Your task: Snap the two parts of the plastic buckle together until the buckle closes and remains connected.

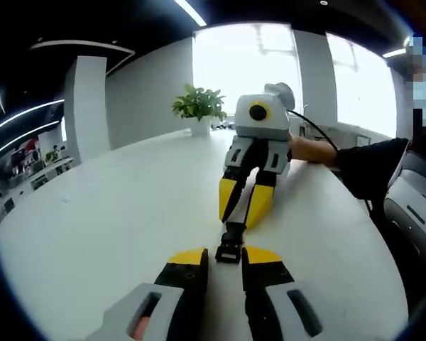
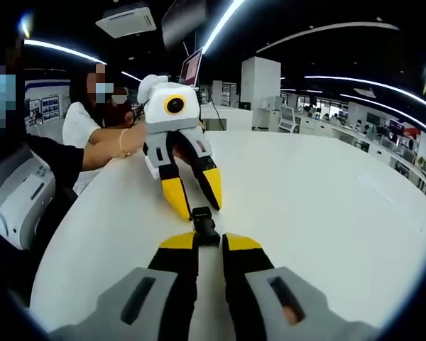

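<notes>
Two hand-held grippers meet tip to tip over the worktop: left hand-held gripper and right hand-held gripper each pinch the black buckle at 12 o'clock. Judged mid-mating; next, push straight together.

The buckle is black all over, set against a plain white surface. Each tool shows black jaws tipped in bright yellow below a light grey body: the left tool and the right tool both carry this scheme, and the housing on the right tool in the left gripper view has a yellow ring round a black centre. A plant with green leaves stands in a white pot, and a sleeve is black.
</notes>
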A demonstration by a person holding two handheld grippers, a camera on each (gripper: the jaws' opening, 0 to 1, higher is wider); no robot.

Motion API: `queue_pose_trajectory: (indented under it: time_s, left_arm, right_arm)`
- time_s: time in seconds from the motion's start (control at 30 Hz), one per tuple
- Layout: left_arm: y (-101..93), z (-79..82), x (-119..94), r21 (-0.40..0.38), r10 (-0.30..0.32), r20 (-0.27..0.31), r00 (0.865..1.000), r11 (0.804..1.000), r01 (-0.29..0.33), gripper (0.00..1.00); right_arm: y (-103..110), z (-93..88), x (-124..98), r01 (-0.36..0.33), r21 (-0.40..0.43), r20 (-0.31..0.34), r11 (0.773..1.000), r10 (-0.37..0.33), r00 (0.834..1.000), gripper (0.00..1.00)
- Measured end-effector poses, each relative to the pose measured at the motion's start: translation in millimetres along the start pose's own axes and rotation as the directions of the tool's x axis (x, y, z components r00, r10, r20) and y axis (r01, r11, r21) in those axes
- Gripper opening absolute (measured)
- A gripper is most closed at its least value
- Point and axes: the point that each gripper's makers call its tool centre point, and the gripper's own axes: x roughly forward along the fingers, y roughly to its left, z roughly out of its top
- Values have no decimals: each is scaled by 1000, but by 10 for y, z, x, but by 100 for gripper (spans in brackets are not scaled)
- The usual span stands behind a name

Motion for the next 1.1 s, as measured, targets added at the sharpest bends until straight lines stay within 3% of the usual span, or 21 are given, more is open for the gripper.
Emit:
queue_pose_trajectory:
  time_s: [0.17,0.5,1.1]
  left_arm:
    - [-8,-13,2,-22,-12,2,1000,1000,12,18]
    - [-50,-12,24,-22,-25,6,1000,999,26,14]
    - [-62,-3,1,0,-41,5,999,999,41,15]
  right_arm:
    - [-10,-20,2,-14,23,9,1000,14,1000,14]
    - [58,6,29,-70,-9,39,997,71,997,13]
    - [30,25,50,-67,-17,57,998,68,996,13]
